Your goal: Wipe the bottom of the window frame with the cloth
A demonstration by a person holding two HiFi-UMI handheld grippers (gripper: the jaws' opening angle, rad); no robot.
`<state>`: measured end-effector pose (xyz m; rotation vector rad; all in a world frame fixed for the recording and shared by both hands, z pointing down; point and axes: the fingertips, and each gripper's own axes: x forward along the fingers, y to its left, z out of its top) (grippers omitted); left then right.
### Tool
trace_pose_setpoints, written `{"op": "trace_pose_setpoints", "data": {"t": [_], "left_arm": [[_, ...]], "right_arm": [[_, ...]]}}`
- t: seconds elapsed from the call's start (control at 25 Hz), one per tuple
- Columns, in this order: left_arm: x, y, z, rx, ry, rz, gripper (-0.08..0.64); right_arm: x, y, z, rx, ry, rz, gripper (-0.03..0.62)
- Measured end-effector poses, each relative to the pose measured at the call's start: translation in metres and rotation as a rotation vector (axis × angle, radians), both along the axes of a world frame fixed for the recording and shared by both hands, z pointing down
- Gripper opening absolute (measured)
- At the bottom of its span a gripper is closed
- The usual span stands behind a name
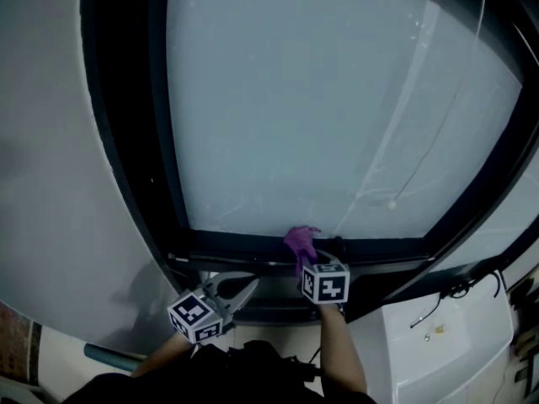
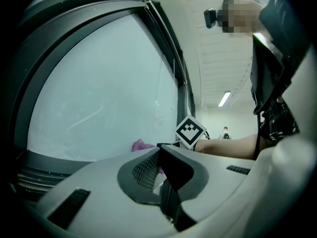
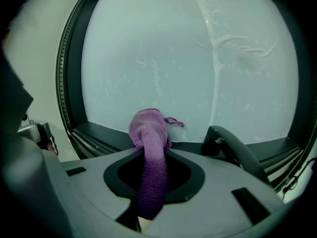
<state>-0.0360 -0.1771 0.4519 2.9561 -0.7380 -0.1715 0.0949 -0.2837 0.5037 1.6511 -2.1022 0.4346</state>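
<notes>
Window pane (image 1: pixel 337 99) is pale and frosted, with streaks and smears across it. A dark window frame (image 1: pixel 126 141) runs round it, and the bottom rail (image 1: pixel 236 247) has stepped dark tracks below. A grey wall (image 1: pixel 42 141) is left of the frame, and a white unit (image 1: pixel 446 343) with a loose cable on top sits at lower right.

The right gripper (image 1: pixel 305 257) is at the middle of the bottom rail, its jaws clamped on the purple cloth (image 1: pixel 299 241). In the right gripper view the cloth (image 3: pixel 148 152) runs up between the jaws in a rolled strip. Its bunched top presses where the glass meets the bottom rail, and a loose thread sticks out to the right. A dark handle (image 3: pixel 230 148) sits on the rail just right of the cloth.

The left gripper (image 1: pixel 246 289) is held lower and to the left, off the frame. Its jaws are drawn together with nothing between them.

The left gripper view shows the room side: white ceiling, strip lights (image 2: pixel 224 98), a distant person (image 2: pixel 226 132), and the right forearm (image 2: pixel 228 145) reaching toward the frame.
</notes>
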Motion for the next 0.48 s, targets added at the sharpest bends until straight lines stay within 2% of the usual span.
{"op": "trace_pose_setpoints", "data": {"t": [0.16, 0.4, 0.48], "left_arm": [[0.004, 0.001, 0.0, -0.004, 0.0, 0.025, 0.005], [0.004, 0.001, 0.0, -0.004, 0.008, 0.038, 0.005], [0.004, 0.002, 0.0, -0.001, 0.009, 0.043, 0.005]], "right_arm": [[0.006, 0.001, -0.003, 0.036, -0.075, 0.072, 0.086], [0.014, 0.006, -0.004, 0.073, -0.289, 0.18, 0.086], [0.016, 0.007, -0.005, 0.088, -0.386, 0.218, 0.086]]}}
